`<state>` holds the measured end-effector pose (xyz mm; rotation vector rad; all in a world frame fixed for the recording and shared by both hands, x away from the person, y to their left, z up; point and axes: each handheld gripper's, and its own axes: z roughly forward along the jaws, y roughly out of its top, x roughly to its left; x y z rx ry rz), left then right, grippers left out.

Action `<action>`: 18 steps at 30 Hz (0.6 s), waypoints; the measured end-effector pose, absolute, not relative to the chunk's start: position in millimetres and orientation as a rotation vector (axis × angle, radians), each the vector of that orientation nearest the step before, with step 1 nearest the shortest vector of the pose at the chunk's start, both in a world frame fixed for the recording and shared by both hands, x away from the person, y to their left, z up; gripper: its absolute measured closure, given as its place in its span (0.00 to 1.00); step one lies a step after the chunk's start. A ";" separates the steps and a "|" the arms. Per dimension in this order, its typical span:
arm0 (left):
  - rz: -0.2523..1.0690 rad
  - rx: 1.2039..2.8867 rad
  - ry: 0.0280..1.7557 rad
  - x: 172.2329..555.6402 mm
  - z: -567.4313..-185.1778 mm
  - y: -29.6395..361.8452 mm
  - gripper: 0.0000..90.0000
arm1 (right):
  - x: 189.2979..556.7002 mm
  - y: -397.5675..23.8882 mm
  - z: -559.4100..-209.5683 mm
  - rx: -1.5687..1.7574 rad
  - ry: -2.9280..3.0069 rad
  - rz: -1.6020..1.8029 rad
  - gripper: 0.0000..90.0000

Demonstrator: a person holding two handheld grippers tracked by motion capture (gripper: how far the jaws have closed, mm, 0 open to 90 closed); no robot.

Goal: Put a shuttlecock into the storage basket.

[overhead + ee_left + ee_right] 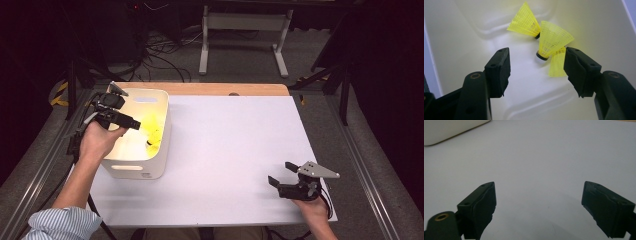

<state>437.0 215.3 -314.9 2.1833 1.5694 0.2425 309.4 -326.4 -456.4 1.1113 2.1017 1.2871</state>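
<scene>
Left hand-held gripper over the bin, right one idle on open tabletop

I see the white tabletop (230, 150) wide and bare between the cream bin (162, 150) at its left edge and my right hand-held gripper (281, 176), jaws released; my left hand-held gripper (537, 67) hangs inside the bin walls, released, three yellow shuttlecocks (552, 40) beyond its jaws.

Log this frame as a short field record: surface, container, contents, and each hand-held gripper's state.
surface: white table top
container: cream bin, at the table's left
contents: three yellow shuttlecocks, clustered on the bin floor
left hand-held gripper: over the bin, jaws open, nothing gripped
right hand-held gripper: near the table's right front, jaws open, empty
</scene>
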 end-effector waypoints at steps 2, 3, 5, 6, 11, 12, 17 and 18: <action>0.249 2.177 1.573 436.2 -313.6 217.3 0.43 | 309.4 -326.1 -456.3 1.111 2.103 1.288 0.15; 0.249 2.174 1.576 435.7 -312.8 218.6 0.43 | 309.3 -326.0 -456.3 1.110 2.104 1.288 0.15; 0.253 2.171 1.579 435.1 -312.1 220.2 0.43 | 309.3 -326.0 -456.3 1.110 2.103 1.288 0.15; 0.252 2.167 1.581 434.9 -311.9 221.0 0.43 | 309.3 -326.1 -456.3 1.110 2.103 1.287 0.15; 0.268 2.157 1.587 433.3 -310.2 224.7 0.43 | 309.4 -326.1 -456.4 1.111 2.103 1.287 0.15; 0.273 2.153 1.591 432.9 -310.0 225.2 0.43 | 309.4 -326.1 -456.4 1.111 2.103 1.287 0.15; 0.272 2.143 1.595 431.5 -309.2 228.8 0.43 | 309.4 -326.2 -456.4 1.111 2.102 1.285 0.15; 0.270 2.144 1.596 431.2 -308.8 229.9 0.43 | 309.4 -326.1 -456.4 1.112 2.103 1.285 0.15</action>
